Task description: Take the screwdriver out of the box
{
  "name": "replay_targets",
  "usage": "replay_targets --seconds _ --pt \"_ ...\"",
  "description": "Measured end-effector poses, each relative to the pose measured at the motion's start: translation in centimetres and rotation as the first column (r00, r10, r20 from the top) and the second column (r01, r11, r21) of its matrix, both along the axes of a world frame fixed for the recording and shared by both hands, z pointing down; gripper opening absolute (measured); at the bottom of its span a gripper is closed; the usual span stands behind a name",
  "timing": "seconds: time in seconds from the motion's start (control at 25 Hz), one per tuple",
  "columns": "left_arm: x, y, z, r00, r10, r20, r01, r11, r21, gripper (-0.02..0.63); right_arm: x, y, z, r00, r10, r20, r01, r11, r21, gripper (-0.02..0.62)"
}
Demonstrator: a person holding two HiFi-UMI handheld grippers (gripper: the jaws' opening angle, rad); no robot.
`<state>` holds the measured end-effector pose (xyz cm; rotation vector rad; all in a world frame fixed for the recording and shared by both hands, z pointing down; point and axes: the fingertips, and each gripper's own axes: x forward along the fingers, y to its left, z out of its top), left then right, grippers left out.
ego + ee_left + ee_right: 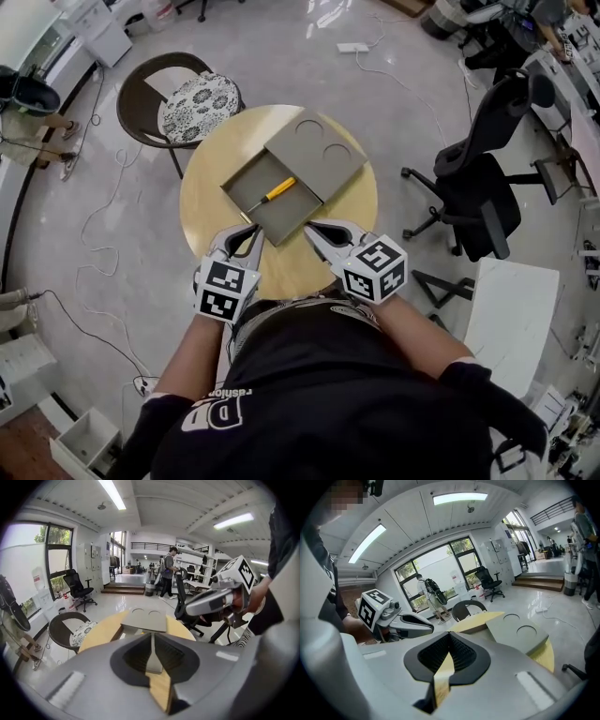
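Two empty grippers are waiting short of the open box

The screwdriver (272, 193) is lying flat inside the box (281, 219), beyond the left gripper (246, 234) and right gripper (315, 231), whose jaws are resting together at the desk's (202, 202) near edge. A careless reach is likely risking a bump on the box wall, or the screwdriver rolling away.

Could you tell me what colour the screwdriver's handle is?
Yellow; the screwdriver shows best in the head view.
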<state>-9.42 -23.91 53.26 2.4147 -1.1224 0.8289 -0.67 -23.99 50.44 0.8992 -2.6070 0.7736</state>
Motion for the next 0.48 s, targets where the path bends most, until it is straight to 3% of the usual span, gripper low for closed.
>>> replay_targets --seconds 0.12,0.48 --pt "0.02 -0.64 0.09 1.0 -0.015 0.017 0.015 1.0 -0.002 0.13 0.35 -0.36 0.19 1.0 -0.01 0.003 0.01 1.0 -0.012 0.0" --pt "0.29 -1.25 0.67 0.998 -0.023 0.064 0.023 1.0 0.003 0.132 1.09 -0.74 0.63 1.0 -0.02 0.015 0.02 1.0 -0.021 0.001"
